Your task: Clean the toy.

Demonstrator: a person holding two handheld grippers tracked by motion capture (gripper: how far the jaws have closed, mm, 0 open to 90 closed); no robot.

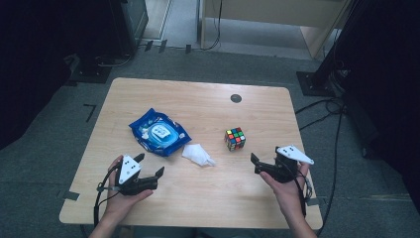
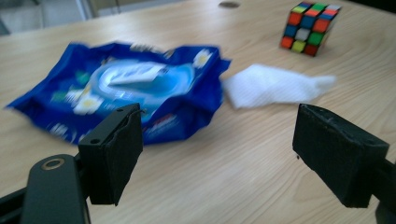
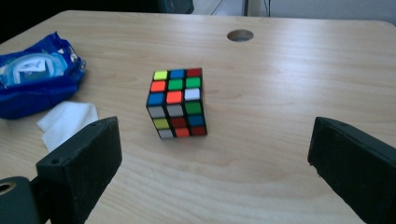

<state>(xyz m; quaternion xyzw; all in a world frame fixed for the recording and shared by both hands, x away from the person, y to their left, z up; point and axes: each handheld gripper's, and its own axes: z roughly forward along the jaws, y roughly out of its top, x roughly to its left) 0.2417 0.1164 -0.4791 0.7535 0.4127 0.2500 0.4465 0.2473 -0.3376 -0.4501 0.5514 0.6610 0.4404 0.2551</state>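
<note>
**High view: both grippers open, nothing held**

High view shows a wooden table (image 1: 198, 196) with three things on it. A blue pack of wet wipes (image 1: 159, 132) lies at the left of the middle. One white wipe (image 1: 198, 154) lies just beside the pack, on its right side, crumpled and flat on the wood. A colour cube (image 1: 235, 139) stands alone to the right of the wipe, well apart from the pack.

The left gripper (image 1: 148, 166) is in the person's left hand, near the front edge, and it points toward the pack and the wipe. Its jaws stand wide apart with only bare wood between them.

The right gripper (image 1: 264, 162) is in the right hand, near the cube but not touching it. Its jaws are spread wide too, and the cube stands free on the table in front of them.
</note>
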